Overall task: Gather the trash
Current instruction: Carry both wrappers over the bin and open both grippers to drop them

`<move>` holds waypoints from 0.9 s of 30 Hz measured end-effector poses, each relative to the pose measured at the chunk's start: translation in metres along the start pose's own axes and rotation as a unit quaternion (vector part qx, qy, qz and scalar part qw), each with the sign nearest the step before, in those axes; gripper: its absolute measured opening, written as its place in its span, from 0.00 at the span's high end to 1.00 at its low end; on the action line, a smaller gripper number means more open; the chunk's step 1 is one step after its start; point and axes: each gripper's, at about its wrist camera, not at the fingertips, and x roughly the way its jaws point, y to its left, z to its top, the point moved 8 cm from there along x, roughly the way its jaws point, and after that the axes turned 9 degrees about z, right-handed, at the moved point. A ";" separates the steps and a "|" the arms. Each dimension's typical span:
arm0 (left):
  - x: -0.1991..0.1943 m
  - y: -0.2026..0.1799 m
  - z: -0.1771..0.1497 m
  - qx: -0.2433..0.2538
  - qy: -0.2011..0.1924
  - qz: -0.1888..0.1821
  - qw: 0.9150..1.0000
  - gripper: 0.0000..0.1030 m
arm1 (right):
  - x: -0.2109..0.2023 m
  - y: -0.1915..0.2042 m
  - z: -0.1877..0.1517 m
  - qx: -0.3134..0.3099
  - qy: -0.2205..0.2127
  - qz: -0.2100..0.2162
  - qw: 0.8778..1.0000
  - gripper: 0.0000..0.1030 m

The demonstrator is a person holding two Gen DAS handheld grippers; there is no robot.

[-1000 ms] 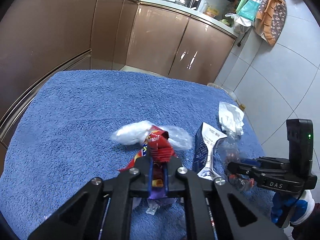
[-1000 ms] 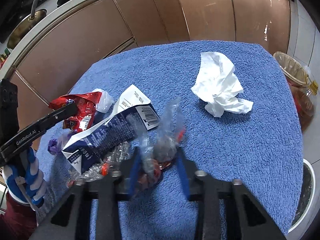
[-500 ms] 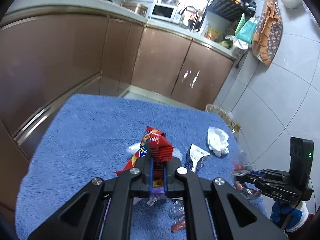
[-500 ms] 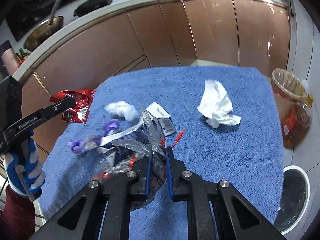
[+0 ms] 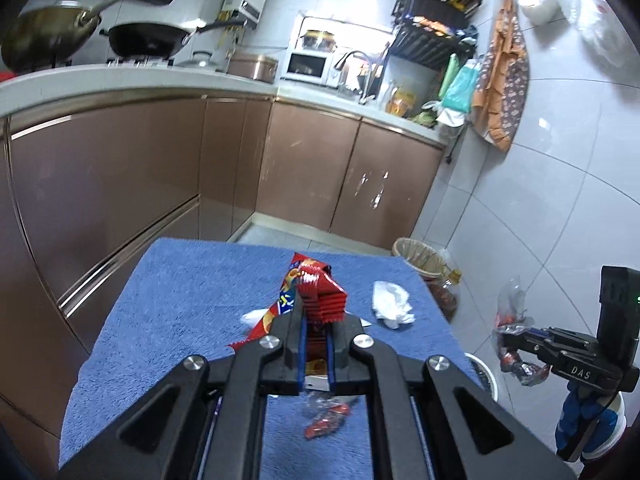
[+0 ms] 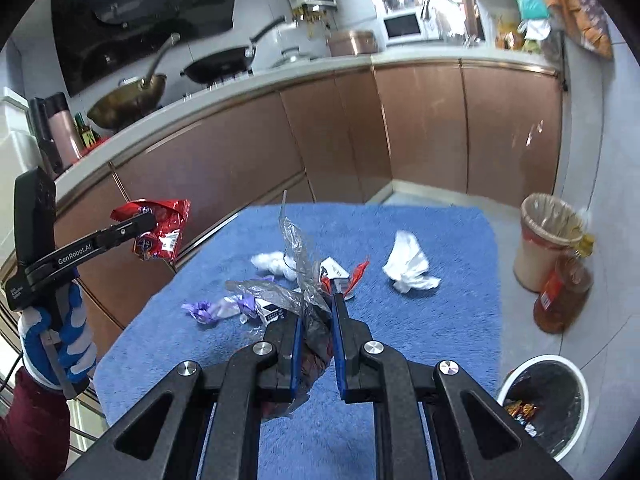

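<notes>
My left tool was clenched on a red snack wrapper, its pleated end sticking up past the pads, held in the air over the blue towel that covered the desk. My right tool was clamped on a crumpled clear plastic bag, whose dark bunched part sat squeezed between the blue pads.

The left view showed my right tool from the side, out beyond the towel's edge with the bag dangling from it, and a small red-and-clear scrap lying on the towel under my left tool. The right view showed what the left one hid: my gloved left hand gripping the handle, the wrapper hanging from its tip, and more litter on the towel: a purple wrapper, a small white wad and a flattened carton partly hidden by the bag. A crumpled white tissue showed in both views.

On the floor beside the desk stood a white bin with a dark liner and a few bright wrappers inside. Farther back stood a tall basket with a clear liner; I could not tell what was in it. An amber bottle stood just beside it.
</notes>
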 end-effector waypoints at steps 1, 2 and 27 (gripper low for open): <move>-0.005 -0.006 0.002 0.003 -0.004 -0.004 1.000 0.94 | -0.005 0.001 0.001 0.000 -0.005 -0.002 1.000 0.88; -0.011 -0.015 0.003 0.008 -0.007 -0.009 1.000 0.94 | -0.014 0.000 0.002 0.000 -0.012 -0.005 1.000 0.88; 0.082 -0.301 -0.070 0.157 0.110 -0.174 0.966 0.93 | -0.150 -0.166 -0.044 0.111 -0.091 -0.182 0.973 0.88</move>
